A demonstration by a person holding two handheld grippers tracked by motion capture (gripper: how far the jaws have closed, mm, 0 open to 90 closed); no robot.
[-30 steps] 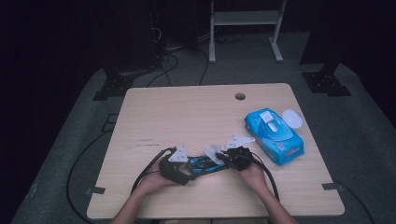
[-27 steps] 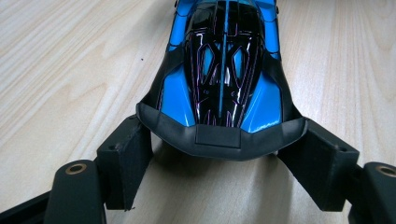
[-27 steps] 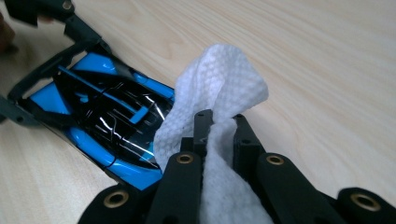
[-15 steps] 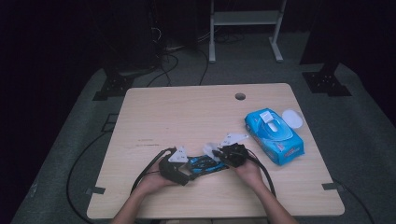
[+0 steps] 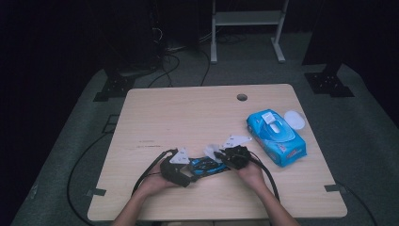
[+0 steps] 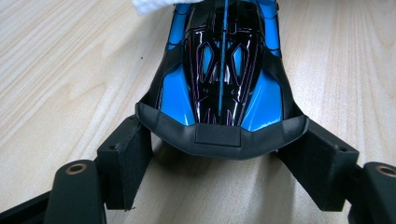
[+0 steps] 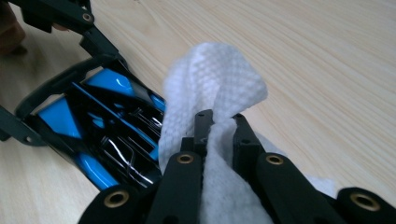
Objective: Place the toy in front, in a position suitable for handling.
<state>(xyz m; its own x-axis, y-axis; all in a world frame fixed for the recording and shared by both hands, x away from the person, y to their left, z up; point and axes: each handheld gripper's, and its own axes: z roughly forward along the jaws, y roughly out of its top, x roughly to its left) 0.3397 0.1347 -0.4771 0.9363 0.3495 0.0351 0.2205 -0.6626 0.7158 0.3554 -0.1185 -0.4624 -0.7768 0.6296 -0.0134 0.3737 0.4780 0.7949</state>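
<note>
the wipes pack (image 5: 276, 137) lies on the right part of the table (image 5: 188, 113), blue, with its white lid (image 5: 294, 119) flipped open beside it; a white wipe tip shows at the opening, the rest of what is inside cannot be seen.

the toy car (image 5: 205, 165) sits near the front edge of the table, between the two grippers. the left gripper (image 5: 176, 168) has its jaws set on either side of the car's black bumper; in the left gripper view the car (image 6: 224, 74) fills the gap between the jaws, whose pads rest against its sides, so the jaws are clamped on the car. the right gripper (image 5: 234, 157) comes in from the car's other end, jaws pinched together on a white wipe (image 7: 212, 93). in the right gripper view the wipe bulges above the jaw tips and touches the car (image 7: 93, 130) at its near end. the same wipe (image 6: 159, 5) shows at the top of the left gripper view, lying on the car's far end.

the table is pale wood with a round cable hole (image 5: 242, 97) near its far edge. around it is grey carpet, dark room, a white frame (image 5: 247, 19) at the back, and black cables on the floor.
</note>
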